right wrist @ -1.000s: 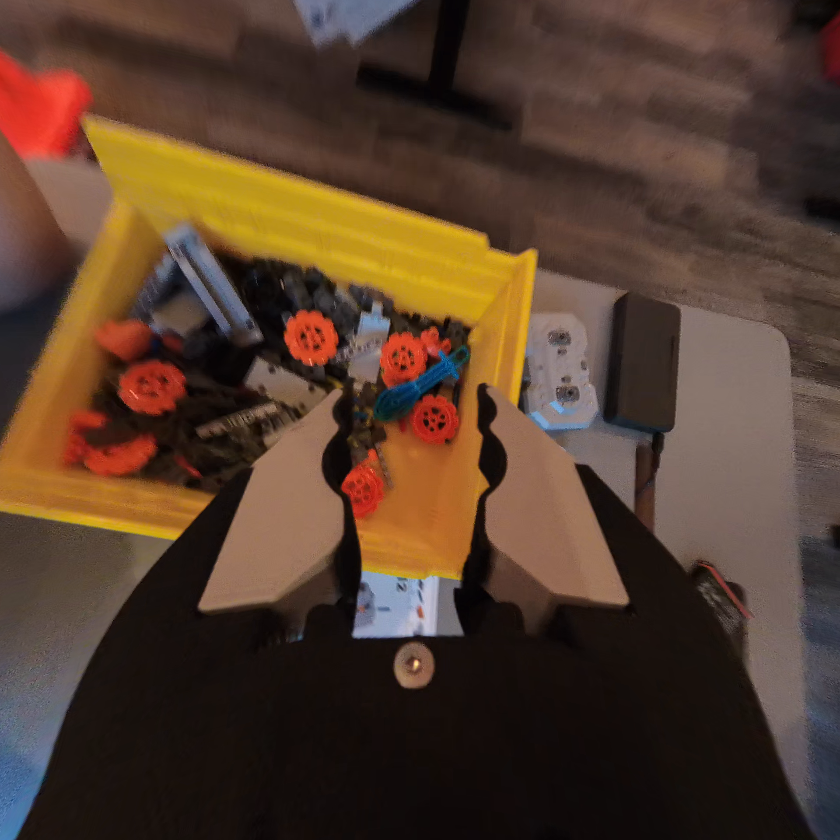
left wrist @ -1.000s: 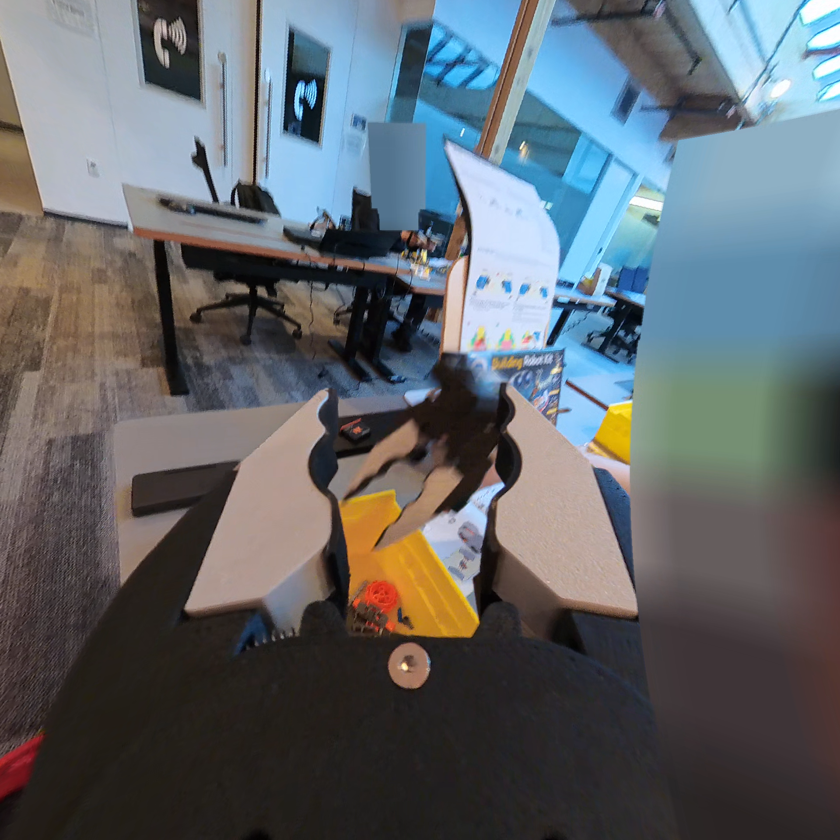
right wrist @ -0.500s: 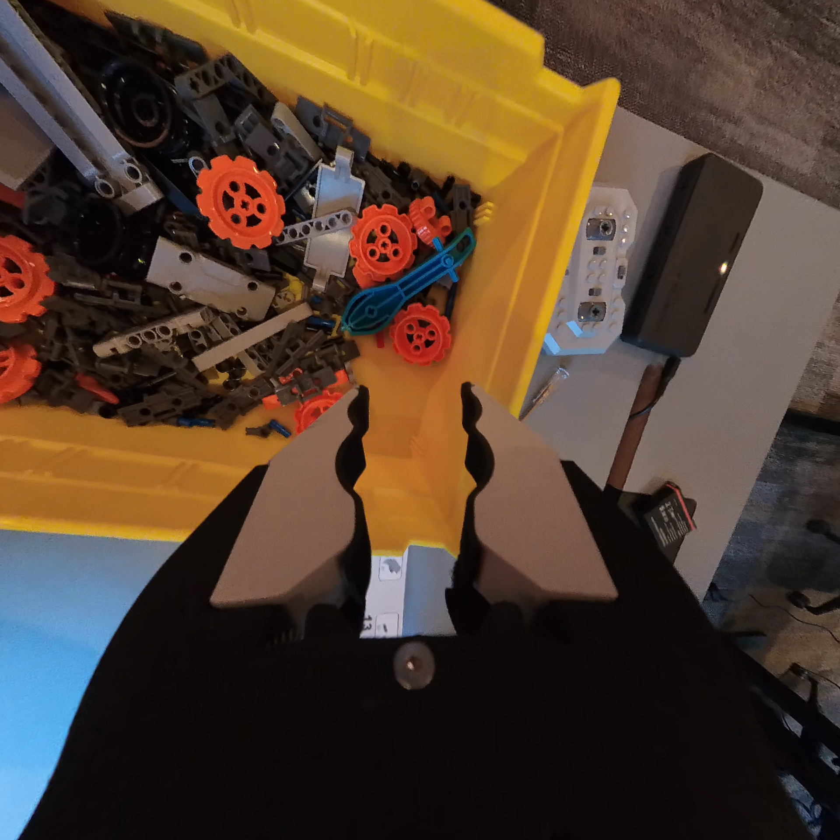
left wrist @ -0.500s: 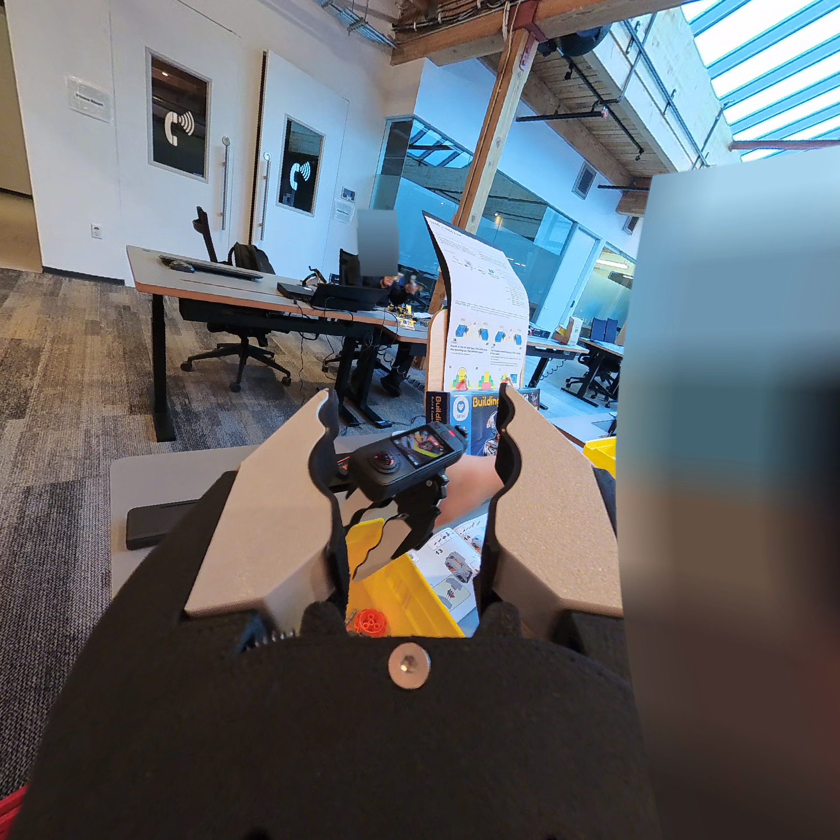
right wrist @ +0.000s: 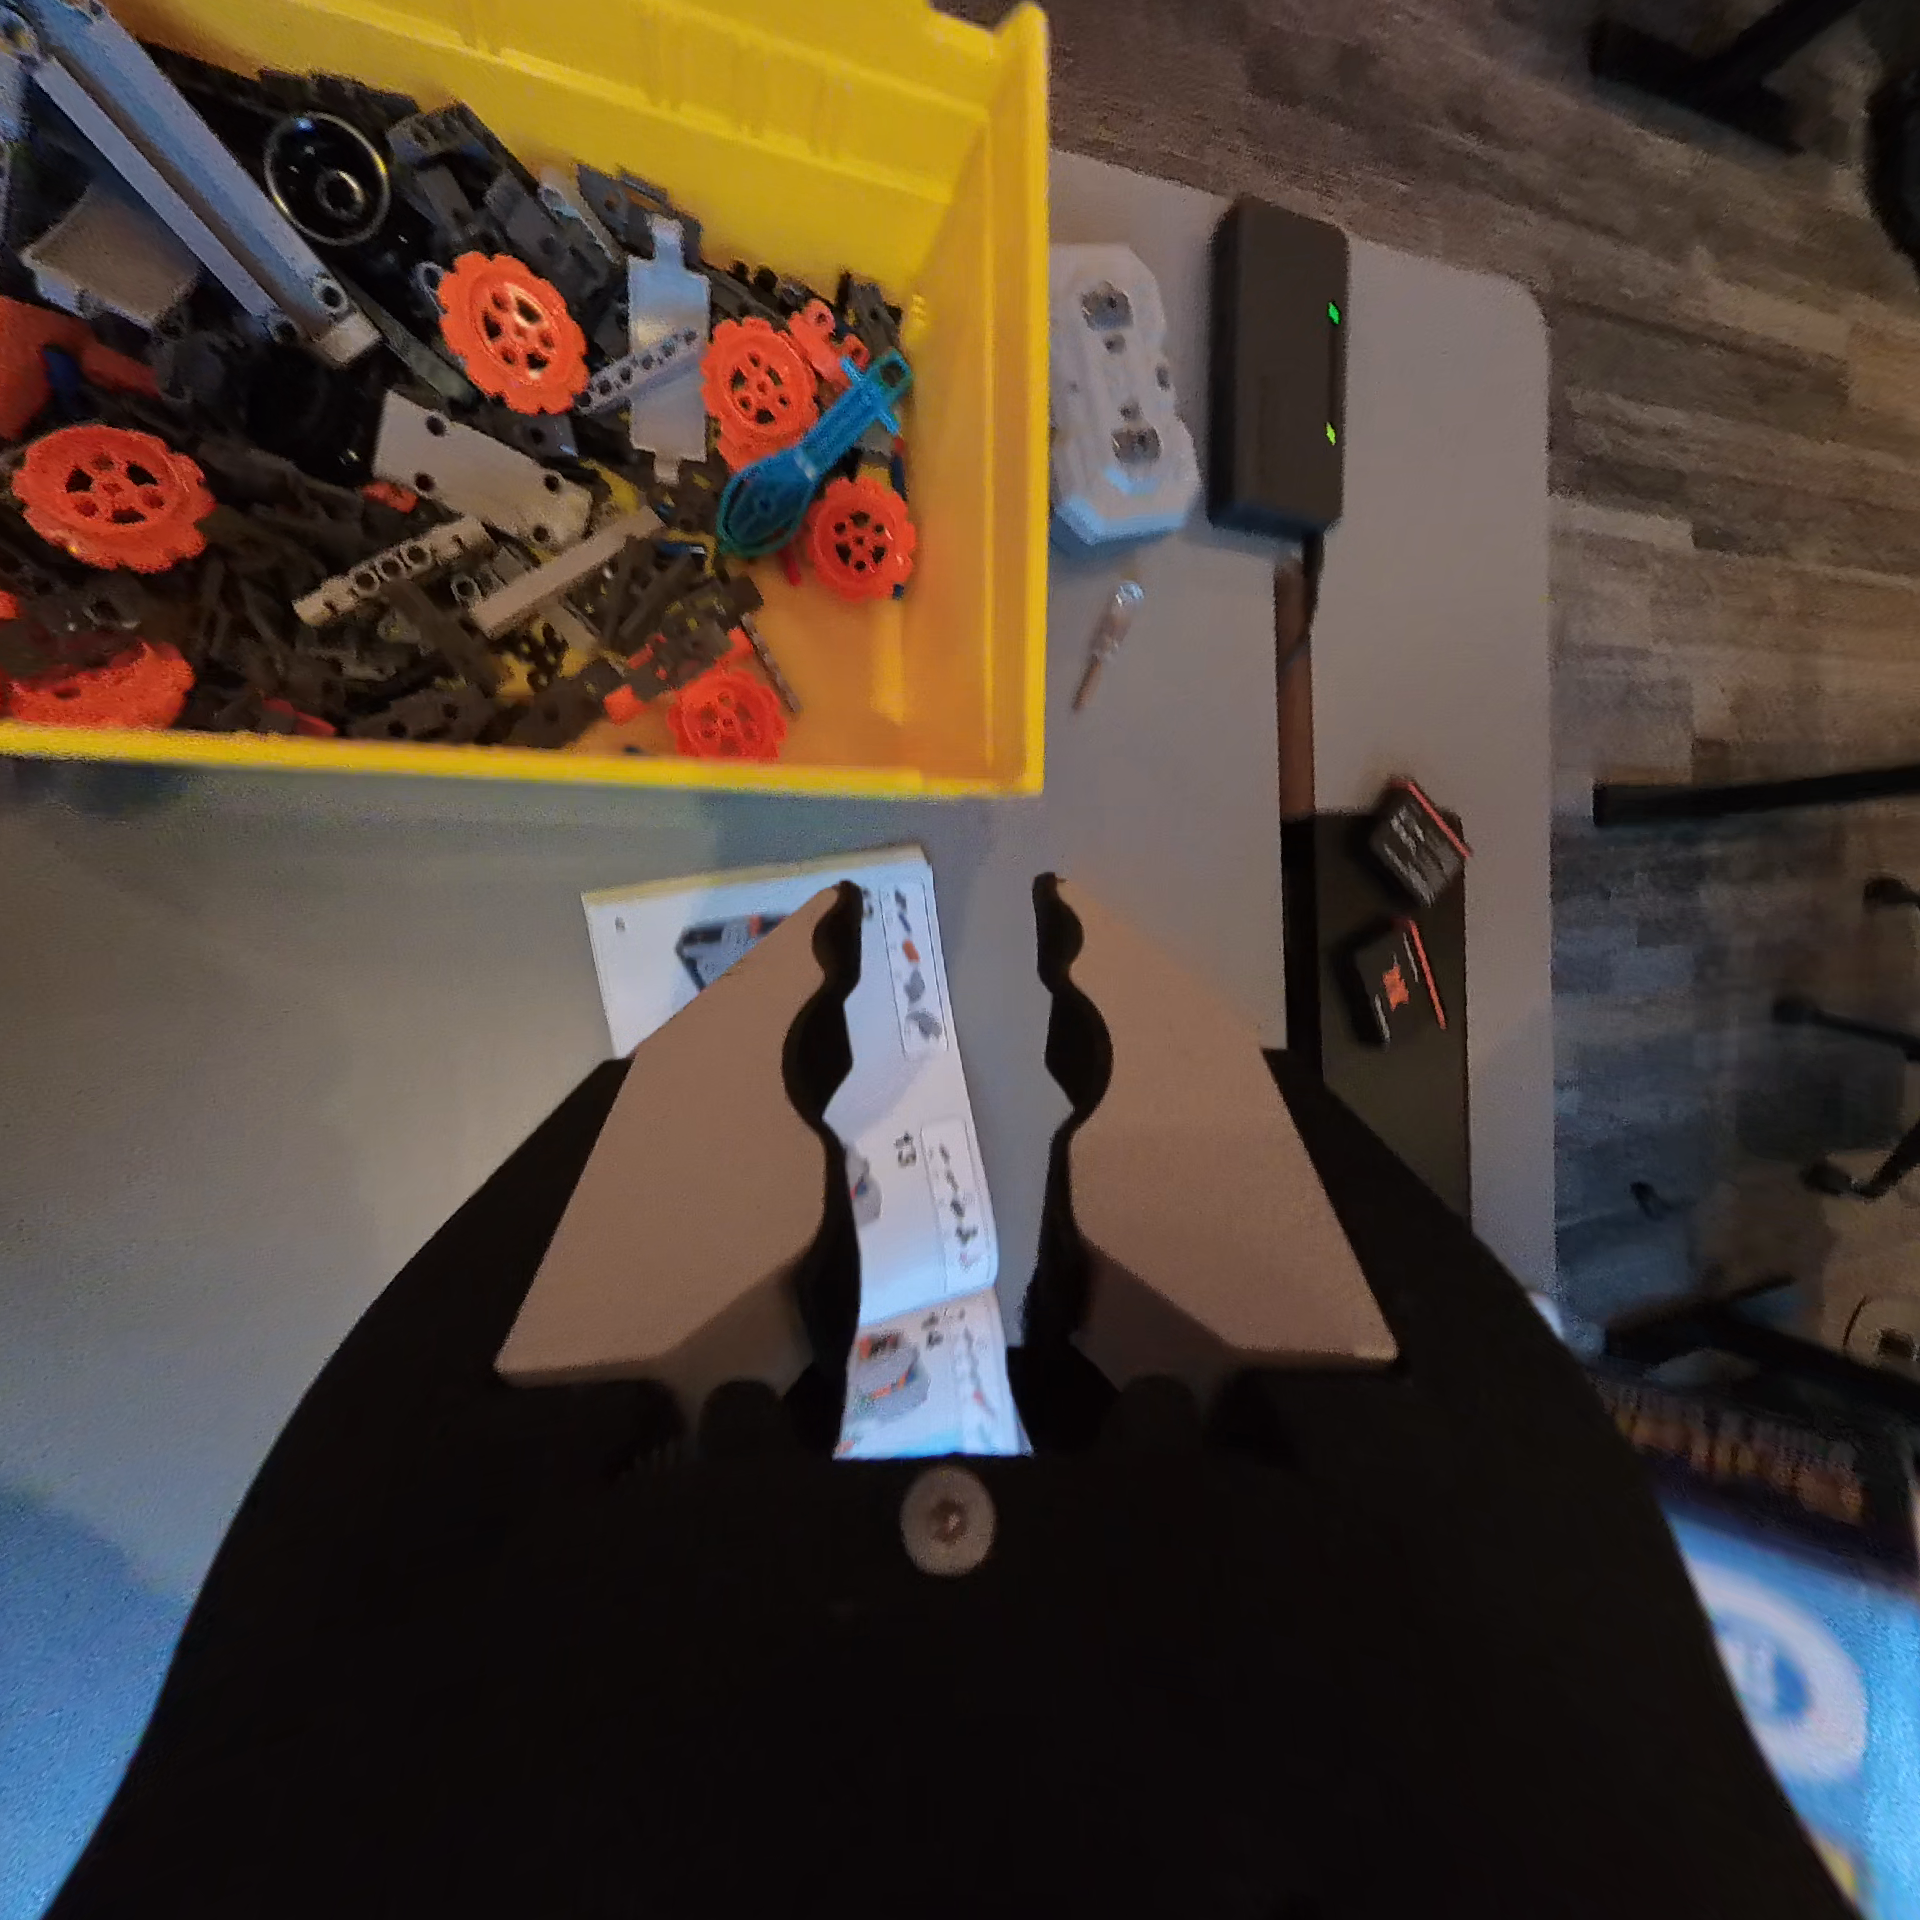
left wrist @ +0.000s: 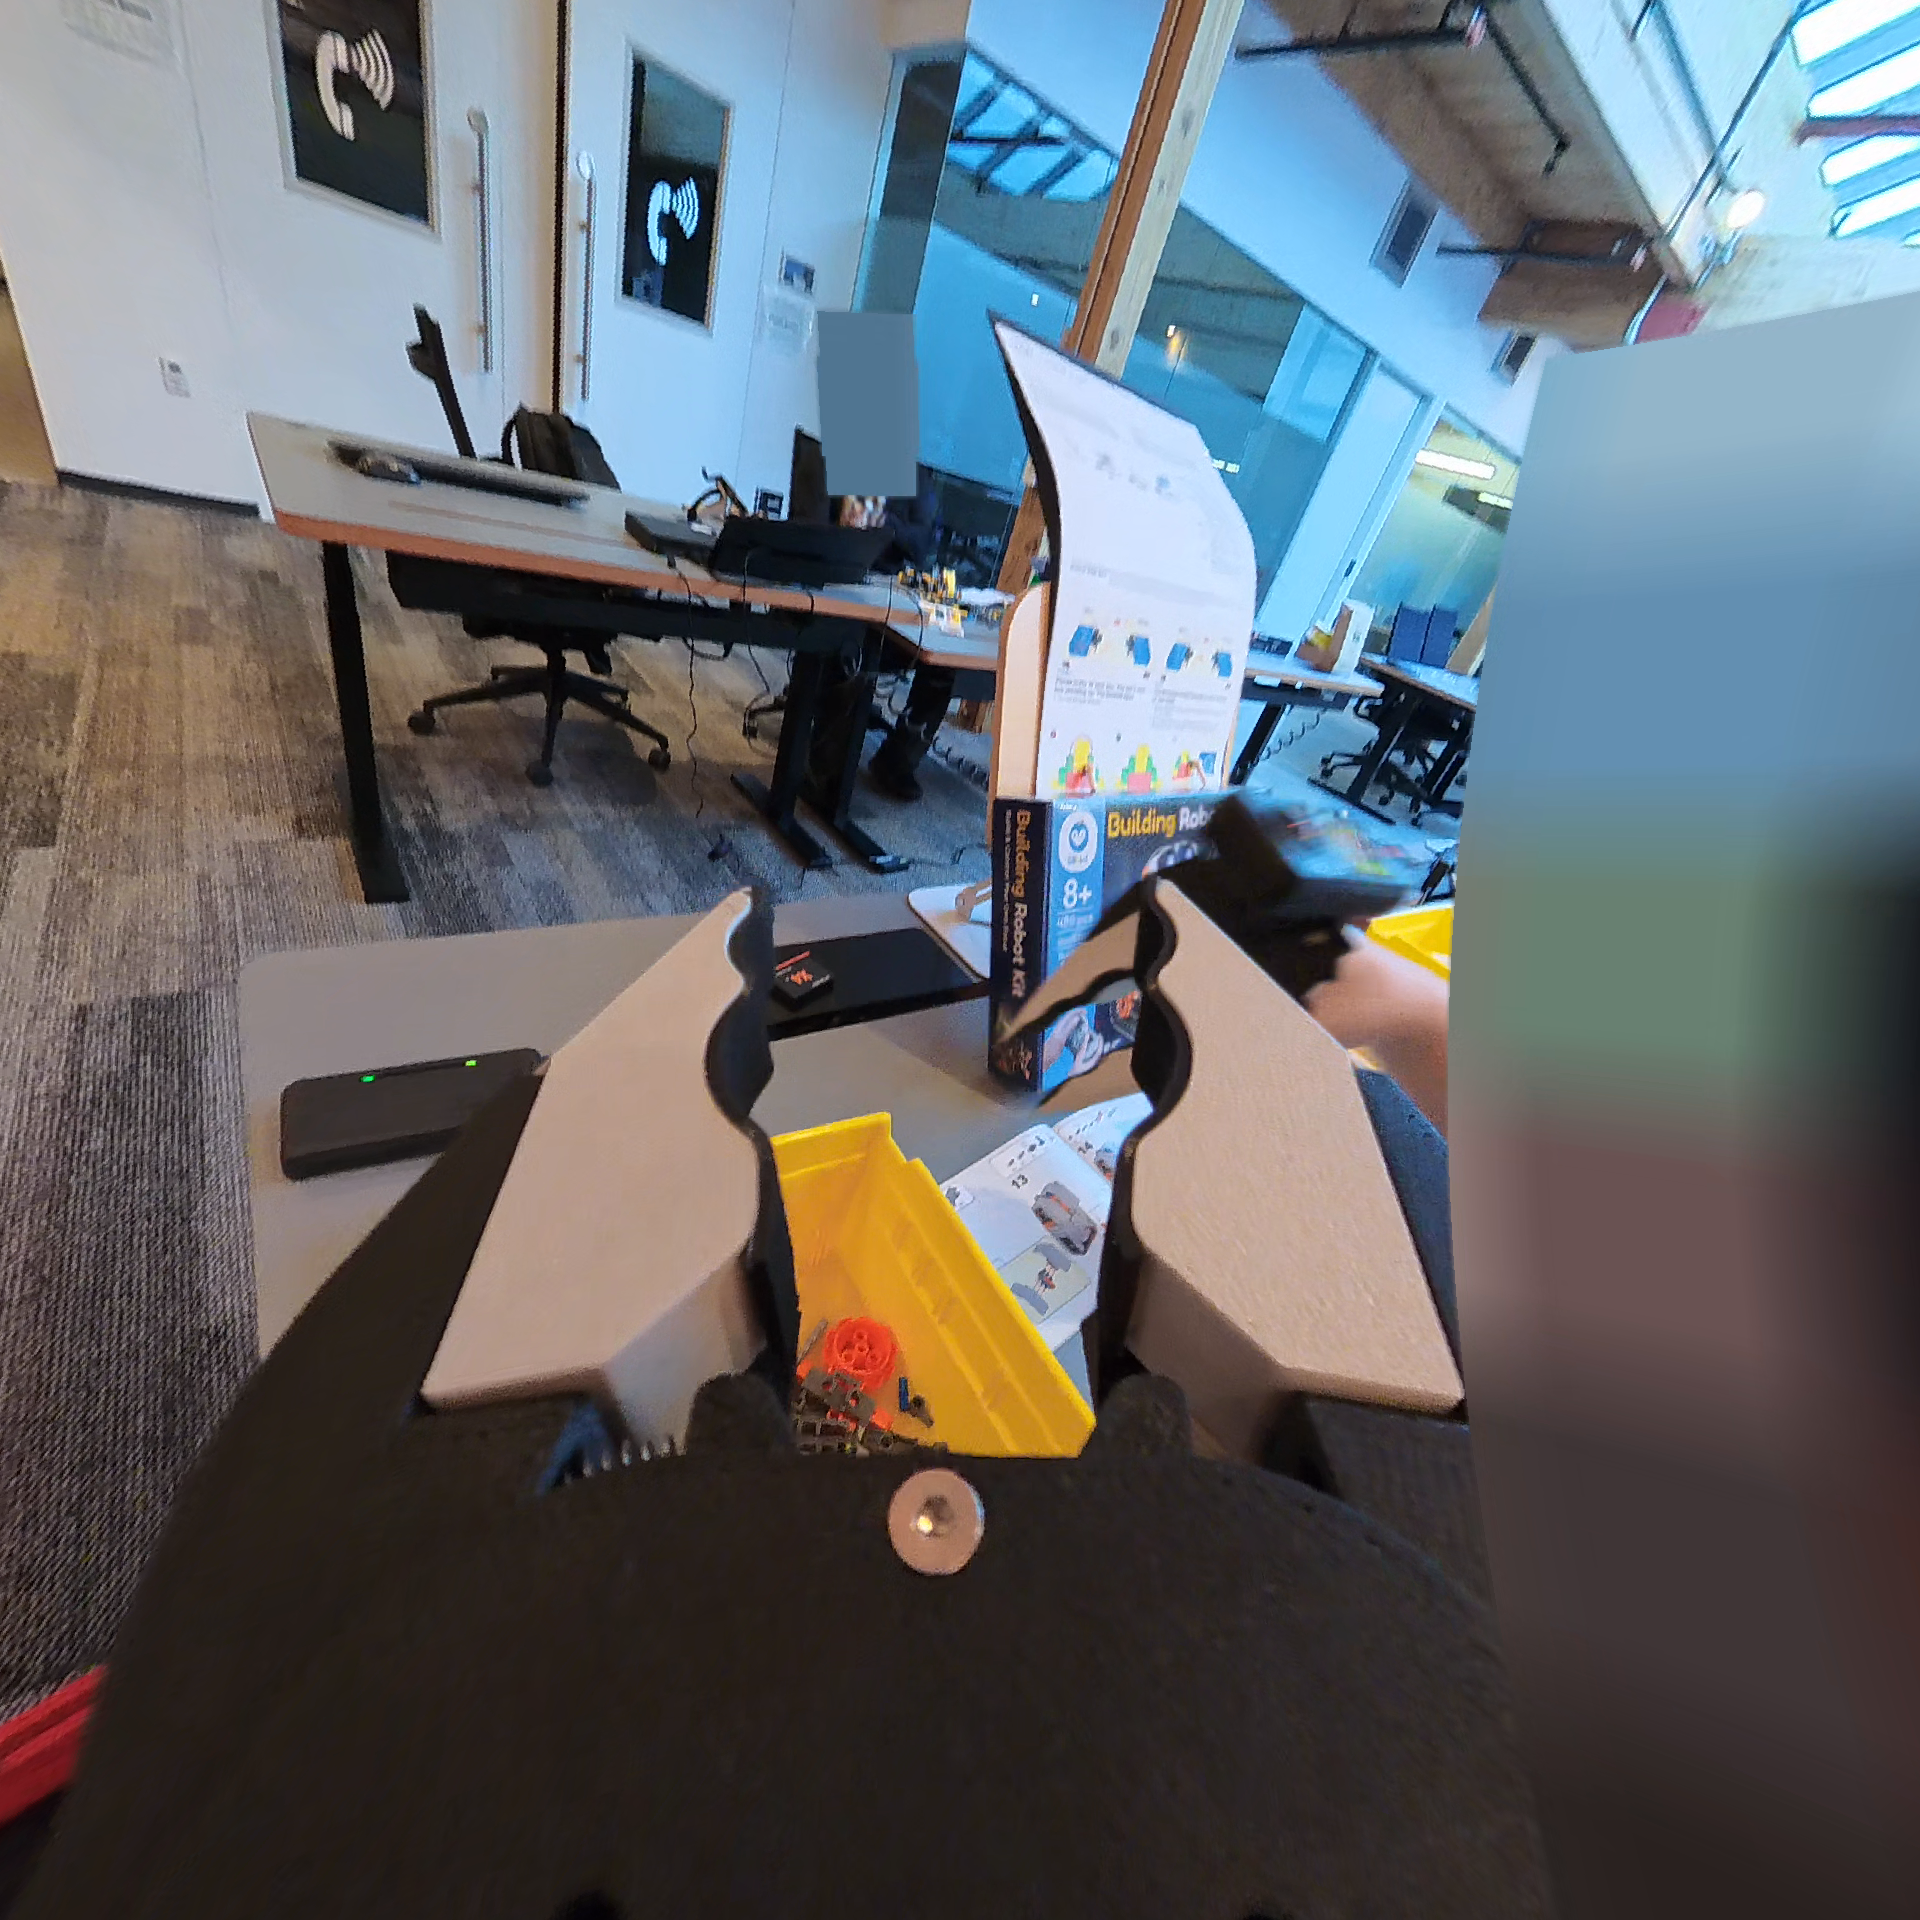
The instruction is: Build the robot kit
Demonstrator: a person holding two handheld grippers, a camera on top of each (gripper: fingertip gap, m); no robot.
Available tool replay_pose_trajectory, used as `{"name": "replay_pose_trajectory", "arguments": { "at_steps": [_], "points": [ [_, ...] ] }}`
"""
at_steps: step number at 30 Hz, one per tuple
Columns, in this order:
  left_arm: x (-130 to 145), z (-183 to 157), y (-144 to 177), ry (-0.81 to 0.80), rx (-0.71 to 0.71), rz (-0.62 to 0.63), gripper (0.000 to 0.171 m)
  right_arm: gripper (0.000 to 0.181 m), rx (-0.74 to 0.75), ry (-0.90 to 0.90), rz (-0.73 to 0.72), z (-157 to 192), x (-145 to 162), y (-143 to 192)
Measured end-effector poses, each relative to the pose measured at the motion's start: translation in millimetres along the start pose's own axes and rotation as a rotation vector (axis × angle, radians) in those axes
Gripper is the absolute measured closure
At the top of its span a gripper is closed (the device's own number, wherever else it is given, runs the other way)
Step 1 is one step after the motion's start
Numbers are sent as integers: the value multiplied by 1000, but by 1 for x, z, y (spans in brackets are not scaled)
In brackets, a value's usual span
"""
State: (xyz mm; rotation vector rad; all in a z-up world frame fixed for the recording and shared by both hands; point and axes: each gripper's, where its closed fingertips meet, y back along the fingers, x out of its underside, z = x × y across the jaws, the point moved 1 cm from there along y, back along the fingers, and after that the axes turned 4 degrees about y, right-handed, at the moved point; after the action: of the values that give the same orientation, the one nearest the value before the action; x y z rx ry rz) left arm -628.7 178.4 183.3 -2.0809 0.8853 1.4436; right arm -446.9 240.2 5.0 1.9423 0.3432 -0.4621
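A yellow bin on the grey table holds many black, grey and orange building pieces, among them orange gear wheels and a blue tool. My right gripper is open and empty, above a printed instruction sheet just in front of the bin. My left gripper is open and empty, raised over the bin's corner. The right gripper also shows in the left wrist view, blurred, beside my right finger.
A black power bank, a white control unit and a small metal screwdriver bit lie right of the bin. Two small black battery packs lie on a black mat. A blue kit box and a standing instruction board are behind. Office desks stand beyond. One gripper's finger ends stand about 25 cm off the other's.
My right gripper has pulled back out of the bin and now hangs over the instruction sheet. In the left wrist view it has swung from between my fingers to the right.
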Motion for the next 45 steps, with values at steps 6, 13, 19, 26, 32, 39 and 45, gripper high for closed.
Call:
{"name": "replay_pose_trajectory", "arguments": {
  "at_steps": [6, 13, 19, 26, 32, 39, 45],
  "points": [
    [6, 5, -9, 9, -14, 34, 105, 153, 221, -242, -8, -1, 92, 55],
    [6, 9, -13, 19, -29, 30, 101, 165, 455, -354, 2, 13, 169, 97],
    [11, 8, -17, 9, -26, 57, 102, 163, 500, -348, 87, -1, 186, 88],
    [11, 7, -17, 15, -14, 58, 102, 163, 511, -341, 131, -2, 197, 84],
    [13, 5, -17, 11, -10, 70, 102, 164, 532, -351, 99, -5, 195, 94],
    [10, 6, -14, 15, -7, 57, 102, 173, 420, -391, 78, 6, 194, 80],
    [11, 5, -15, 13, -2, 59, 102, 173, 424, -384, 90, 6, 196, 79]
  ]
}}
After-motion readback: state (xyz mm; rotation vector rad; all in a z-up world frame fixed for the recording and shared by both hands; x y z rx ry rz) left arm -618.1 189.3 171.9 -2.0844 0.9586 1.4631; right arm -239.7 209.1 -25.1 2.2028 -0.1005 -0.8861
